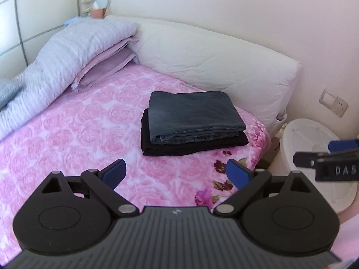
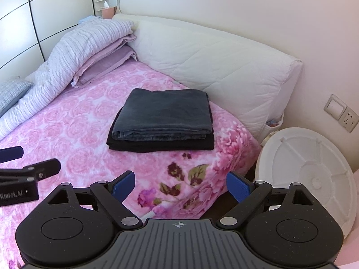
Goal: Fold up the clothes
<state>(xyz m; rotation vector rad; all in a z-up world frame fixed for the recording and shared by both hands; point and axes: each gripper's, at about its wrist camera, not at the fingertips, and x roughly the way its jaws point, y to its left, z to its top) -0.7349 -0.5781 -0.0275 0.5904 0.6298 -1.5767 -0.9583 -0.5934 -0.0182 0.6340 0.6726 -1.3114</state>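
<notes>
You are holding the left gripper [image 1: 175, 174] low over the pink rose-patterned fleece blanket [image 1: 74, 139] with its blue-padded fingers [image 1: 115, 172] spread wide apart and nothing lying between them. You are holding the right gripper [image 2: 180, 187] the same way: its jaws are standing wide open and gripping nothing, hovering above the flowered corner of the blanket [image 2: 74, 134].

The task's clothes are sitting as a neat stack straight ahead of both sets of jaws, clear of the fingertips. In the left wrist view, the folded dark grey denim garment [image 1: 195, 114] is lying on top of the folded black garment [image 1: 197, 146], just beyond the gap between the jaws and a little toward the right finger. In the right wrist view, the same grey garment [image 2: 163, 116] is resting on the black one [image 2: 161, 145], ahead of the jaws and slightly toward the left finger.

Beyond the stack, the white quilted headboard cushion [image 1: 215, 53] is running along the wall. Far ahead and to the left of the jaws, the lilac striped duvet [image 1: 67, 56] is lying bunched over the folded purple bedding [image 1: 105, 67]. To the right of the right-hand finger, off the bed's edge, the white round plastic stool [image 2: 314, 168] is standing below the beige wall switch and socket [image 2: 342, 114].

In the left wrist view, the other gripper is poking in at the right edge.
</notes>
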